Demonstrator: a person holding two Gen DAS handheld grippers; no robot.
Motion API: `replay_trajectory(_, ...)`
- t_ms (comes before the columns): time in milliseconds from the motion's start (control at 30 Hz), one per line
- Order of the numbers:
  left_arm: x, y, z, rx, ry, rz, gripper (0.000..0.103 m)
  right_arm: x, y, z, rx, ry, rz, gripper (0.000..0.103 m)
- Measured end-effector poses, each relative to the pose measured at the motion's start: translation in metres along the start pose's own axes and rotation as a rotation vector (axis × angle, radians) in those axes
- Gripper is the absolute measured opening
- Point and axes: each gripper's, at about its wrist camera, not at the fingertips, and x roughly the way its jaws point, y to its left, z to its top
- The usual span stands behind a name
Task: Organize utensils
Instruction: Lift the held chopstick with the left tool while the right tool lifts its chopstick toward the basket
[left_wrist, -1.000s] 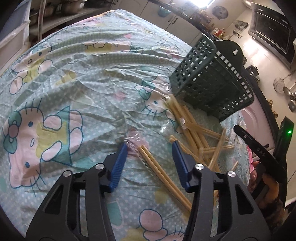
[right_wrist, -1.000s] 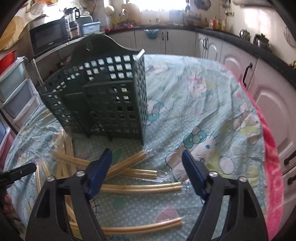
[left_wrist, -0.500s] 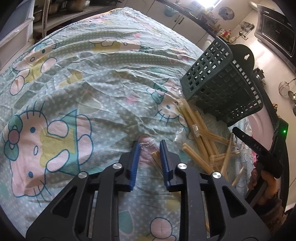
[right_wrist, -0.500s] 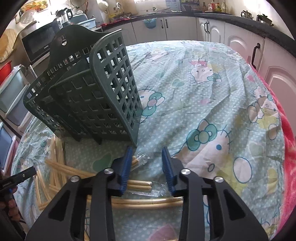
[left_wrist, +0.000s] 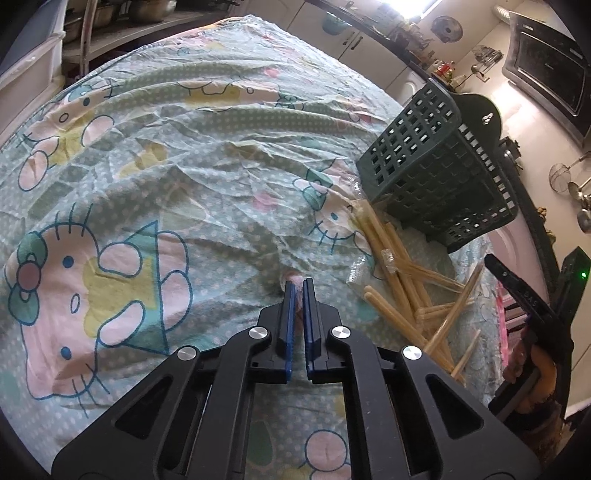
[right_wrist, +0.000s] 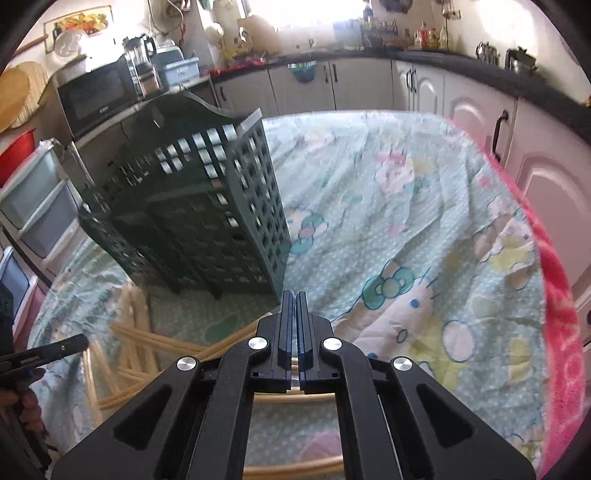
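Several wrapped wooden chopstick pairs (left_wrist: 402, 280) lie scattered on the cartoon-print cloth beside a dark green slotted utensil basket (left_wrist: 439, 177). My left gripper (left_wrist: 298, 286) is shut on the clear wrapper end of one chopstick pair, which is hidden under the jaws. My right gripper (right_wrist: 294, 295) is shut on another wrapped chopstick pair (right_wrist: 236, 334), close to the basket's (right_wrist: 199, 210) near corner. More chopsticks (right_wrist: 125, 347) lie to the left below the basket.
The cloth-covered table (left_wrist: 155, 155) stretches to the left and far side. A pink towel edge (right_wrist: 561, 295) runs along the table's right side. Kitchen cabinets (right_wrist: 369, 85) and a microwave (right_wrist: 96, 92) stand behind. The other gripper shows at the right edge (left_wrist: 524, 295).
Both grippers went from wide open to shut, each closing on a wrapped chopstick pair. The right gripper also moved closer to the basket and lifted.
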Motion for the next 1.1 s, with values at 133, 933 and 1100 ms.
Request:
replay_trajectory(133,-0.017,-0.005,0.0,0.03,-0.032,-0.025,0.001,-0.028,0.015,0.005,-0.044,-0.066,0.005,0.002)
replay_trajectory(933,-0.122,-0.103,0.027,0.328,-0.266,-0.142,0.0,-0.146,0.116,0.046,-0.259,-0.278,0.153,0.002)
replay_trajectory(1100,-0.136,-0.119,0.035,0.363,-0.296,-0.168,0.0,-0.163,0.126,0.056,-0.279,-0.318,0.158,0.002)
